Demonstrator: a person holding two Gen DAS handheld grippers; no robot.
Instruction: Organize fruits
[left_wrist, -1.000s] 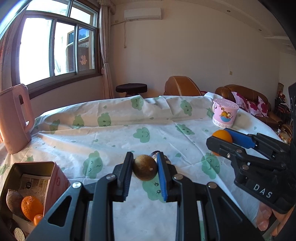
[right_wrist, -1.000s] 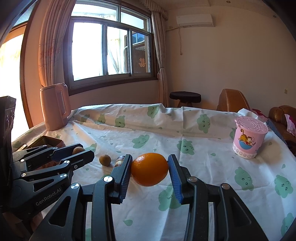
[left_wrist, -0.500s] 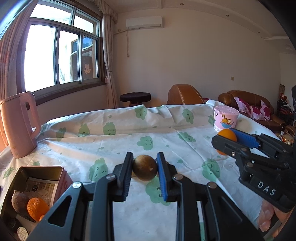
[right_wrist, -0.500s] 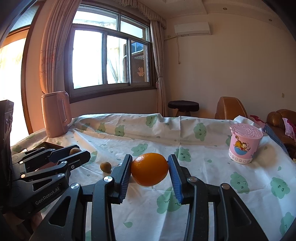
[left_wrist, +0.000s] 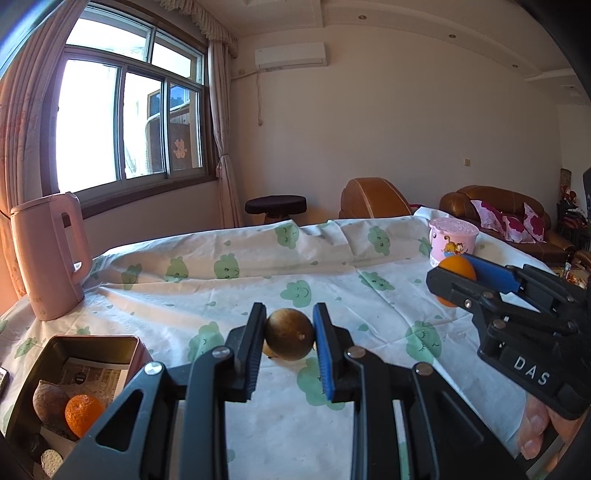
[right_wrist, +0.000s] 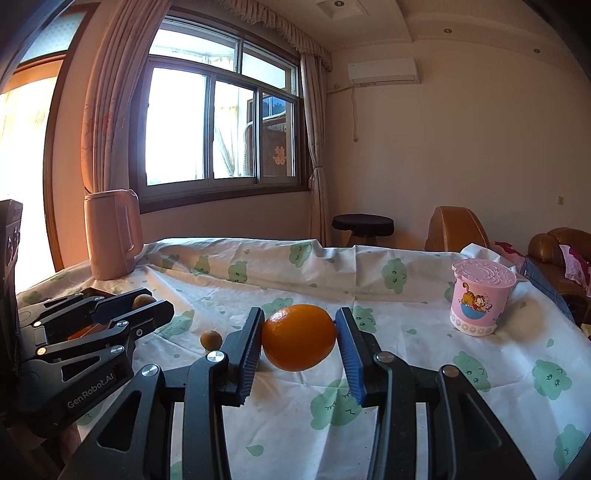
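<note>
My left gripper (left_wrist: 289, 334) is shut on a small round brown fruit (left_wrist: 290, 333), held above the cloth-covered table (left_wrist: 221, 295). An orange (right_wrist: 298, 336) sits clamped in my right gripper (right_wrist: 299, 338), also off the table. In the left wrist view the right gripper (left_wrist: 456, 275) shows at the right with the orange (left_wrist: 456, 271). In the right wrist view the left gripper (right_wrist: 144, 304) shows at the left with the brown fruit (right_wrist: 142, 300). Another small brown fruit (right_wrist: 211, 339) lies on the cloth. An open metal tin (left_wrist: 92, 341) at lower left holds an orange fruit (left_wrist: 83, 413) and a brown one (left_wrist: 50, 400).
A pink kettle (left_wrist: 48, 258) stands at the table's left edge near the window. A pink lidded cup (right_wrist: 480, 301) with a cartoon cat stands at the right. Beyond the table are a dark stool (left_wrist: 276, 205) and brown leather seats (left_wrist: 373, 197).
Both views have tilted upward, so the table and tin sit lower in frame and more of the ceiling shows. Each gripper still holds its fruit.
</note>
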